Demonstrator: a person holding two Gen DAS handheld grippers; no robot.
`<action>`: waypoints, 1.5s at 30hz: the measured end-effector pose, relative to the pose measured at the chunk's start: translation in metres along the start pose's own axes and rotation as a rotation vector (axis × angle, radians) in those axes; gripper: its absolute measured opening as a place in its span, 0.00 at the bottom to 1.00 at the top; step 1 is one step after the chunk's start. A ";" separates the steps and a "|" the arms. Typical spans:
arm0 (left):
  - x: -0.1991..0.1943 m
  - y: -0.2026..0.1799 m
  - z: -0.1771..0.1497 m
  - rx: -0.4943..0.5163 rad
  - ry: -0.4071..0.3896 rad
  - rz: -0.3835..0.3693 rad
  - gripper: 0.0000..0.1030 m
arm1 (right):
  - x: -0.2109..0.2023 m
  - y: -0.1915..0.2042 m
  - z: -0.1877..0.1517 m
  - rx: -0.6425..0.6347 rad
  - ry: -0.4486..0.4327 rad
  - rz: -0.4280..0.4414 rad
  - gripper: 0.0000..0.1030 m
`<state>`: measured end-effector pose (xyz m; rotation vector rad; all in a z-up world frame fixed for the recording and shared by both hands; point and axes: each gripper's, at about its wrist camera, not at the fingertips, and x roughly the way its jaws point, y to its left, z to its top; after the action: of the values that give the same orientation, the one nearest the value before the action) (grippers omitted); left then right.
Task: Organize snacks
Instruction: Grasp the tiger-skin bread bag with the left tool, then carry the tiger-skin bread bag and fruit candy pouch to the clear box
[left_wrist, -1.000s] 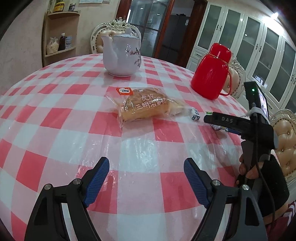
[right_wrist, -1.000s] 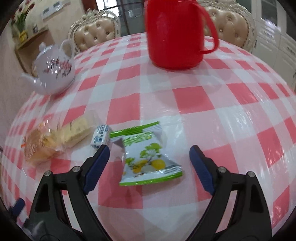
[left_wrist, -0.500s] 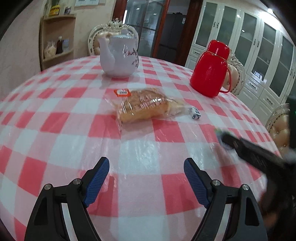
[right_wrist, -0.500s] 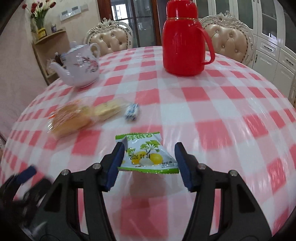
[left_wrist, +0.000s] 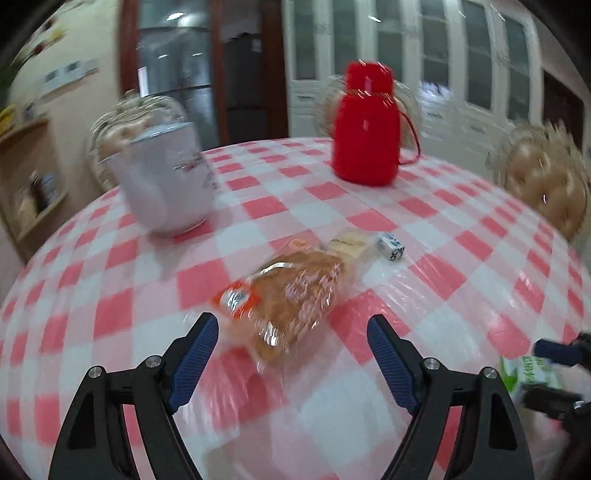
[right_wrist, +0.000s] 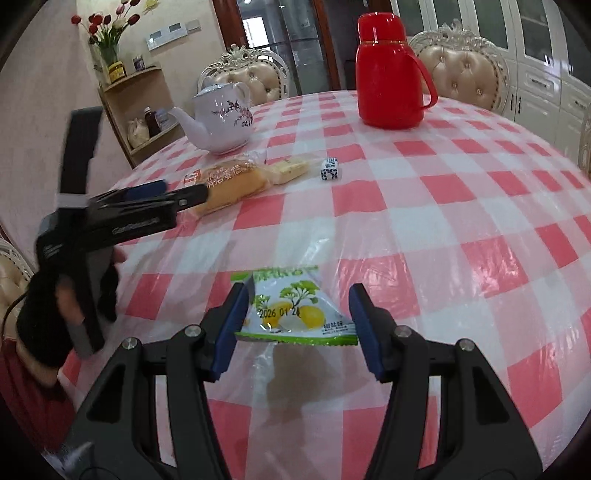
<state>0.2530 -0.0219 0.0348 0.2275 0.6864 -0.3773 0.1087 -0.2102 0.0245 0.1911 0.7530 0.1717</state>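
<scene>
At the far left of the right wrist view a gloved hand is seen gripping the handle of the left gripper, whose fingers are spread wide and grasp nothing, though the end of the wrapped cake lies between their tips. In the left wrist view, which is blurred, that cake is seen lying on the checked surface between and just ahead of the blue fingers, not touched by them. Behind the cake a white teapot stands on the surface. Just beside the cake, to its right, a pale snack bar is found, and near that a small blue and white sweet. Farther right and back a red flask stands upright. Nearest the camera, the green and white snack packet is held between the fingers of the right gripper, which have just been closing and are clenched on its two sides; the packet appears lifted, a shadow being cast on the surface beneath it.
</scene>
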 end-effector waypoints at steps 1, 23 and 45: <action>0.007 -0.002 0.004 0.035 0.008 0.020 0.81 | 0.000 -0.001 -0.001 0.003 0.003 0.000 0.58; 0.015 -0.031 -0.001 0.058 0.100 0.023 0.47 | 0.007 -0.004 -0.001 0.018 0.038 0.032 0.58; -0.127 -0.015 -0.106 -0.322 0.019 0.117 0.47 | -0.007 0.019 0.000 -0.089 -0.027 -0.022 0.58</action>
<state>0.0962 0.0328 0.0363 -0.0351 0.7381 -0.1489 0.1019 -0.1939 0.0338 0.1009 0.7186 0.1808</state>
